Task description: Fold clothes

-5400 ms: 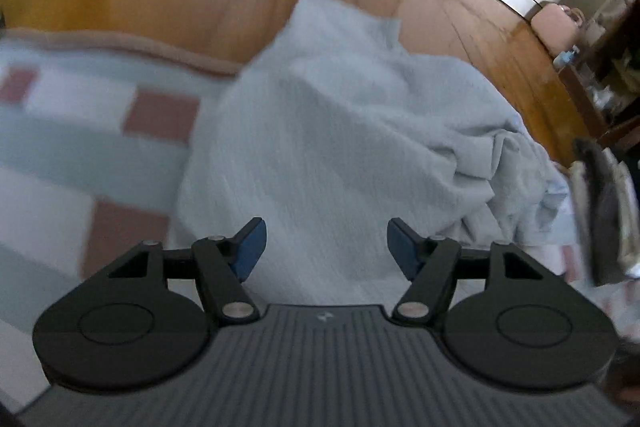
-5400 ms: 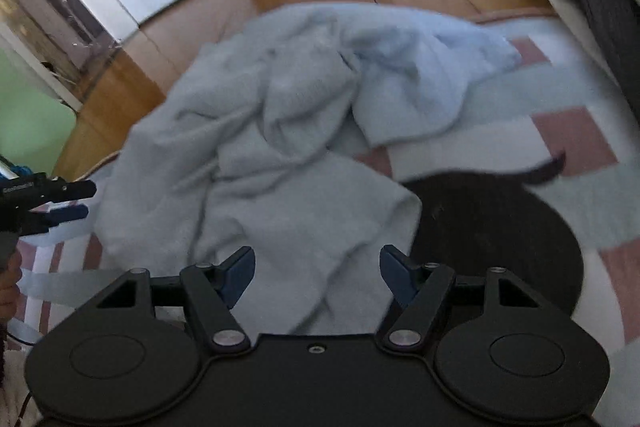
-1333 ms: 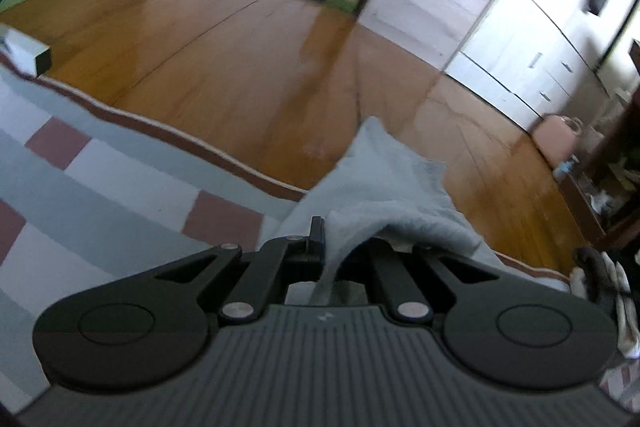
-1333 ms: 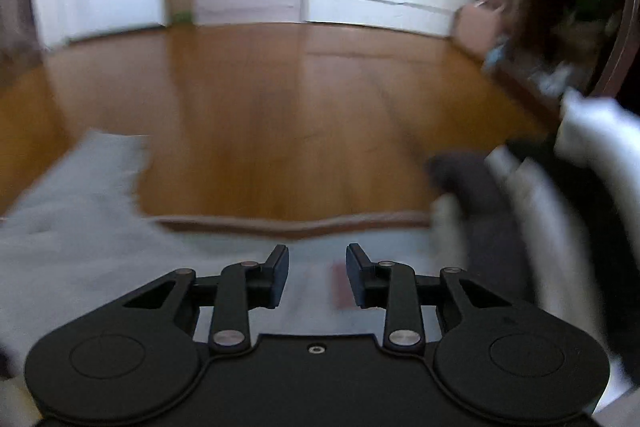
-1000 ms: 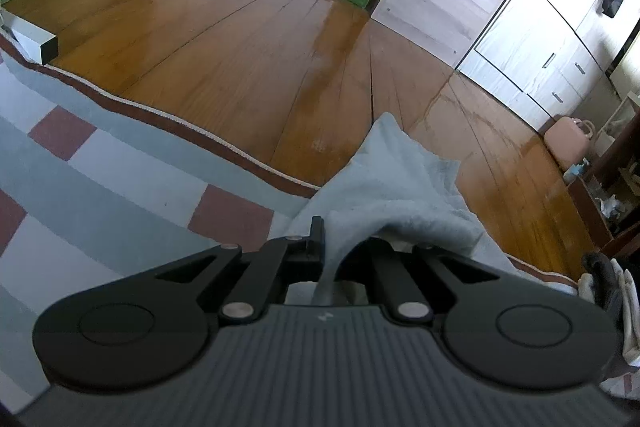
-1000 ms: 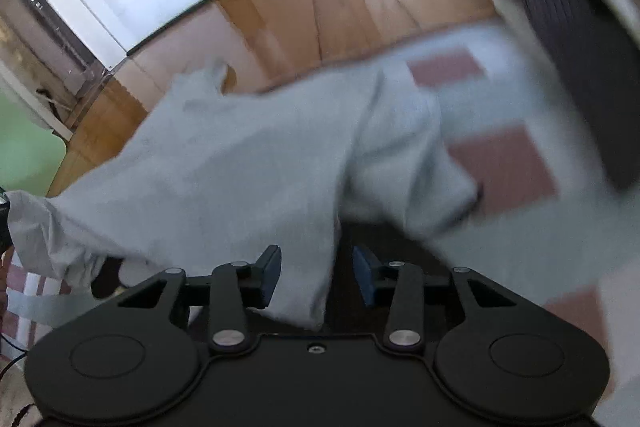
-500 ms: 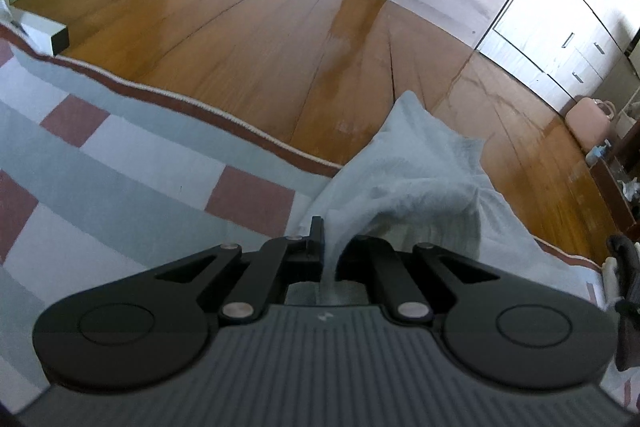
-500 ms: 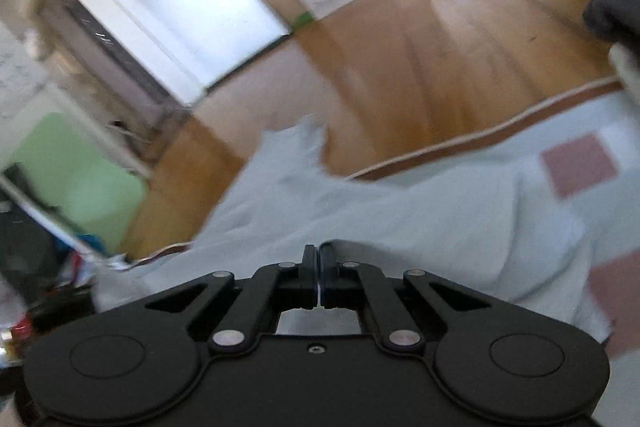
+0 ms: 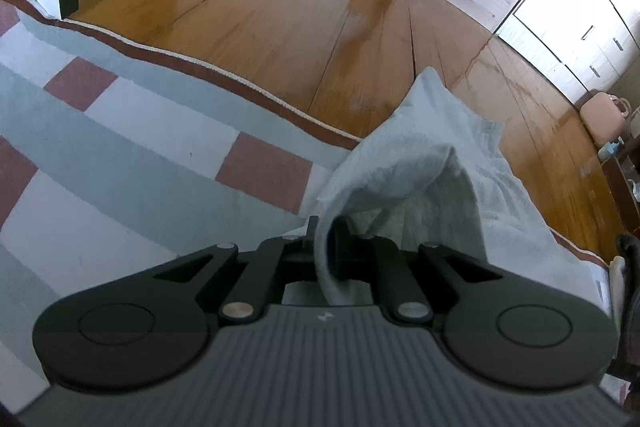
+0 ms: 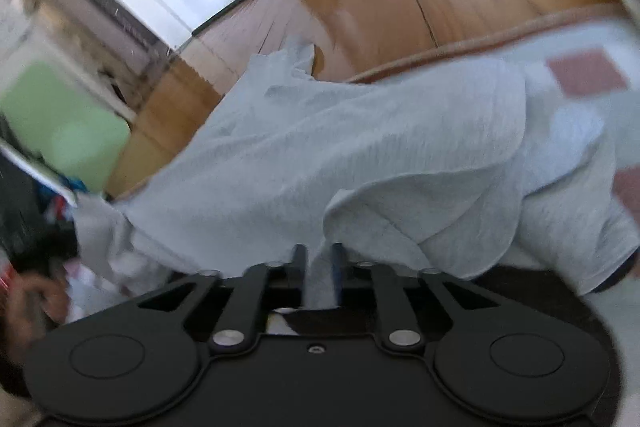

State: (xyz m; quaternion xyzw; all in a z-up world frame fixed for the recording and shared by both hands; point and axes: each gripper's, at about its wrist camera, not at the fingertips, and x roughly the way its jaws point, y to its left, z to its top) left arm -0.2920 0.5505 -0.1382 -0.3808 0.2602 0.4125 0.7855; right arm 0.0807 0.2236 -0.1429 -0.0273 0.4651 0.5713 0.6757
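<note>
The pale blue garment (image 9: 432, 163) lies spread over the checked rug (image 9: 132, 131), one end reaching the wooden floor (image 9: 280, 7). The left gripper (image 9: 326, 239) pinches 1 edge tightly. The right gripper (image 10: 318, 259) is opening, with cloth between its 2 fingers. The fabric looks soft, light and limp, so corners or hems seem best to grasp.
</note>
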